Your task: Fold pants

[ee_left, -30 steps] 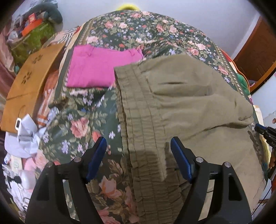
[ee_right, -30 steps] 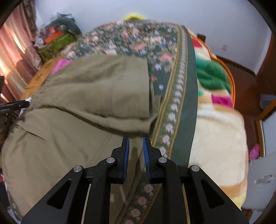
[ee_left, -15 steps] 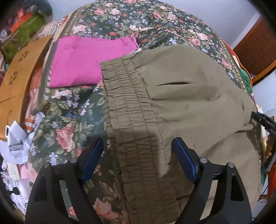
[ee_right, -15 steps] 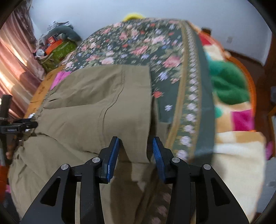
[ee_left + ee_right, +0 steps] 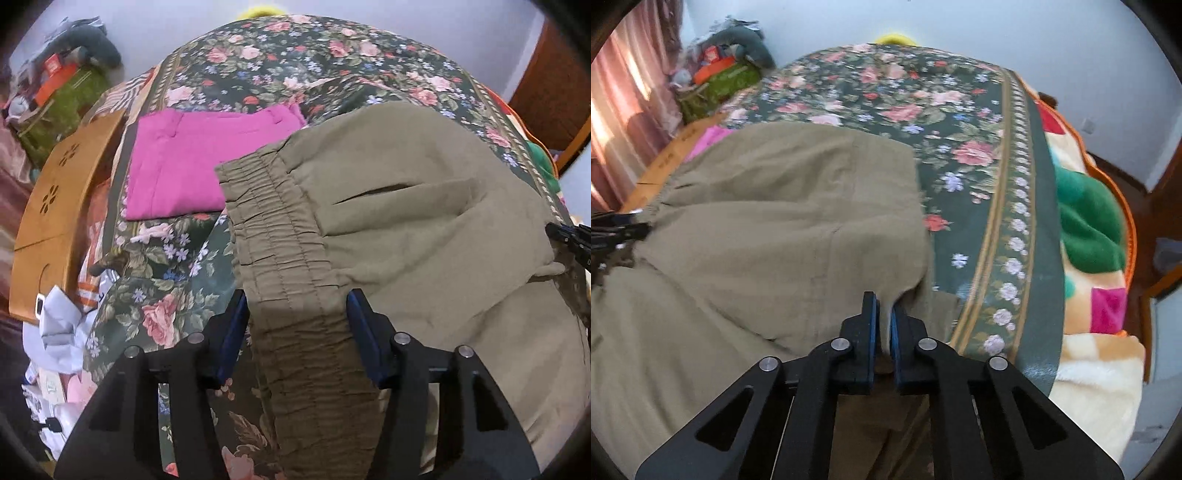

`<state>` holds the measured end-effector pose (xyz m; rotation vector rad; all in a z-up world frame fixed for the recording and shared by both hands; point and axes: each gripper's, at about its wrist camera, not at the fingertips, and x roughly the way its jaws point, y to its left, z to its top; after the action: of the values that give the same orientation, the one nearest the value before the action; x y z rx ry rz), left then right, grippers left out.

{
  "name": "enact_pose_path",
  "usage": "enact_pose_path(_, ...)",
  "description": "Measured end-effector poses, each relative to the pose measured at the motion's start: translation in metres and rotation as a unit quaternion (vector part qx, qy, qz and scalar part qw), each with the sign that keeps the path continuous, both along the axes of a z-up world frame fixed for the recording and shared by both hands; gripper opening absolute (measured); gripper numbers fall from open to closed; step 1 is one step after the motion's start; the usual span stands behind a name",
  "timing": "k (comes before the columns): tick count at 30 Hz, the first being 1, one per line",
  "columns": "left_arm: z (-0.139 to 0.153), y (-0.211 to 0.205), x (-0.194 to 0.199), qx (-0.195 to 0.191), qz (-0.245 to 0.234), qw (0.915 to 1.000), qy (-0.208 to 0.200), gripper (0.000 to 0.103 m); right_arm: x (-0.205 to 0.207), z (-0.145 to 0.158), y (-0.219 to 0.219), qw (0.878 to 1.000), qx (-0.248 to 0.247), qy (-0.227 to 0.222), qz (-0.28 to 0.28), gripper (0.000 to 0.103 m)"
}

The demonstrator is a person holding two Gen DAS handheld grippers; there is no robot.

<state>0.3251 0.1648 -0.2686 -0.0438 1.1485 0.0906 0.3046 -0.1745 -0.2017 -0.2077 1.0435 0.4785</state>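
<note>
Olive-green pants [image 5: 417,236] lie spread on a floral bedspread [image 5: 295,62], elastic waistband [image 5: 280,251] toward the left wrist camera. My left gripper [image 5: 295,328] is open, its blue pads either side of the waistband, not pinching it. In the right wrist view the pants [image 5: 768,221] fill the left half. My right gripper [image 5: 882,325] is shut on a fold of the pants' edge near the bedspread's border. Each gripper's tip shows at the edge of the other view.
Folded magenta pants [image 5: 199,162] lie beyond the waistband. A wooden board [image 5: 55,218] and white clutter [image 5: 59,325] sit at the bed's left side. A colourful blanket [image 5: 1086,221] covers the right side, with a wooden bed frame beyond.
The right gripper opened half a second ago and has now closed on the pants' edge. The left gripper stayed open and moved up around the waistband.
</note>
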Motion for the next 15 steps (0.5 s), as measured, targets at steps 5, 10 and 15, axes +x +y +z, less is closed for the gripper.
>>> enact_pose_path(5, -0.005, 0.007, -0.005, -0.005, 0.024, 0.9996, -0.010, 0.064, 0.005, -0.009, -0.003, 1.000, -0.007, 0.006, -0.015, 0.003)
enact_pose_path(10, -0.007, 0.011, -0.005, -0.008, 0.028, 0.9995, -0.011, 0.073, 0.002, -0.006, 0.002, 1.000, -0.029, 0.001, -0.009, 0.004)
enact_pose_path(15, 0.003, 0.012, -0.007, -0.023, 0.034, 0.9991, -0.009, 0.072, -0.003, 0.010, 0.002, 0.999, -0.035, -0.015, -0.007, 0.006)
